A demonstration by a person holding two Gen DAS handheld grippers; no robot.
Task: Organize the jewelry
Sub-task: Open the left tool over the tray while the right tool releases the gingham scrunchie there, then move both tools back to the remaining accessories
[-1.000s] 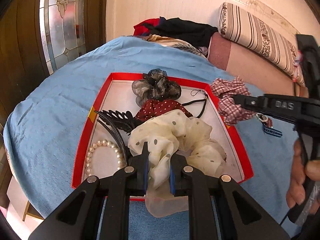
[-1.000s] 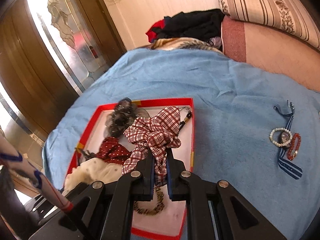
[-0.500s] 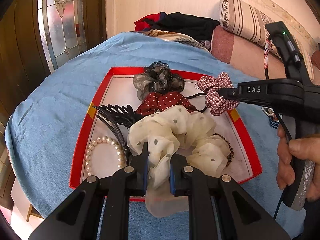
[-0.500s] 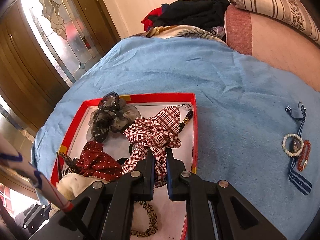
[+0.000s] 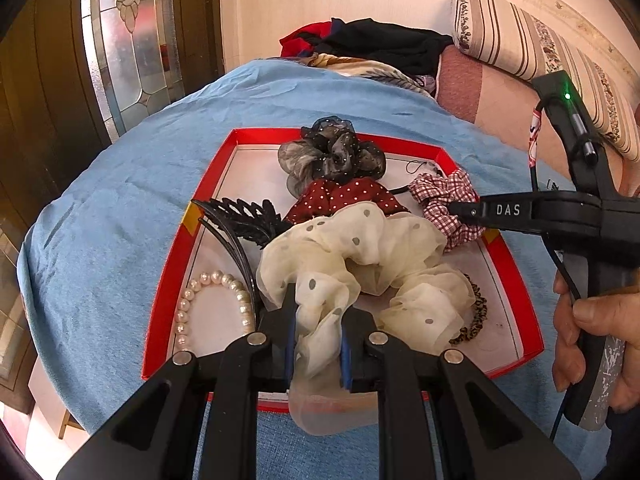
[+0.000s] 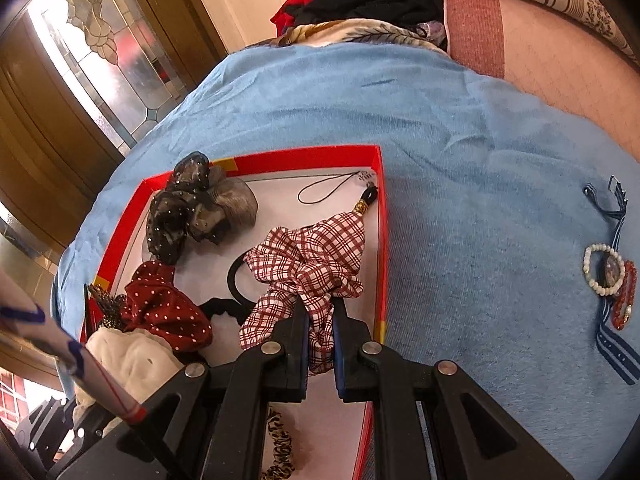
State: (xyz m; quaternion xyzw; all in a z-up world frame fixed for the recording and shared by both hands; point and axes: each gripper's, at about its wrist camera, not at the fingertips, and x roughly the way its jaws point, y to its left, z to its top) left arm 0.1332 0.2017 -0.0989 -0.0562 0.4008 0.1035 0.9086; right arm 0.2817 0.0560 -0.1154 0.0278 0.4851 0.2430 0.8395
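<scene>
Scrunchies and jewelry sit in the red tray (image 5: 168,280) on a blue-covered bed (image 5: 120,208). Left wrist view: left tool (image 5: 318,320) clamped on the cream dotted scrunchie (image 5: 360,256), which lies in the tray's near half, beside a pearl bracelet (image 5: 212,300) and black hair clip (image 5: 244,220). Right wrist view: right tool (image 6: 320,334) closed on the red plaid scrunchie (image 6: 308,264), low over the tray's right side; bead bracelets (image 6: 608,276) lie well apart on the cover.
</scene>
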